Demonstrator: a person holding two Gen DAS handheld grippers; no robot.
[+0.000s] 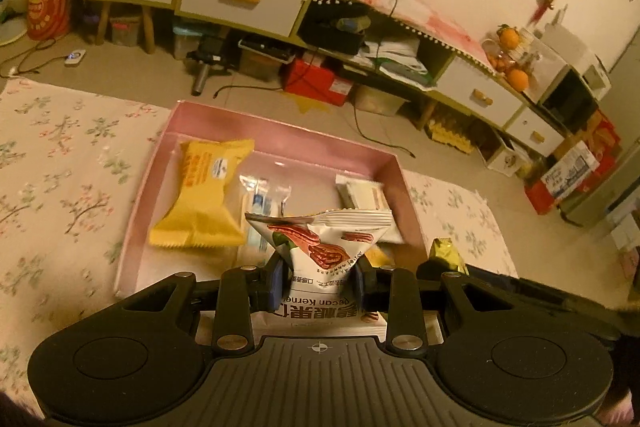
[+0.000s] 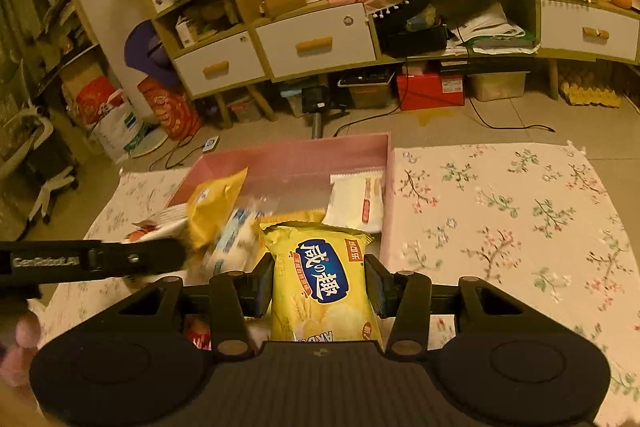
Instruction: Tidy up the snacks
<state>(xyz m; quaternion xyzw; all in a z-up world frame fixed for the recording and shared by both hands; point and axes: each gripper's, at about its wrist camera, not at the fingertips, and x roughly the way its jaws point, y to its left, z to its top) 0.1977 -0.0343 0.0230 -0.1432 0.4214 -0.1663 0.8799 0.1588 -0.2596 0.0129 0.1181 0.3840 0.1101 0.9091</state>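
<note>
Both grippers are carrying snack packets over the pink rectangular tray [image 1: 280, 131].

The left gripper [image 1: 319, 277] is pinching a white pecan packet [image 1: 320, 247] printed "pecan kernel", tilted above the tray's near edge. The right gripper [image 2: 319, 287] is clamping a yellow cracker bag [image 2: 320, 283] with a blue Chinese-lettered logo, just beside the left tool's black body marked "GenRobot.AI" [image 2: 92, 261].

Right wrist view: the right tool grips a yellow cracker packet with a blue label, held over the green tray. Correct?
Not quite. The right tool does grip the yellow cracker packet, but the shallow tray is pink, not green, as the right wrist view shows.
</note>
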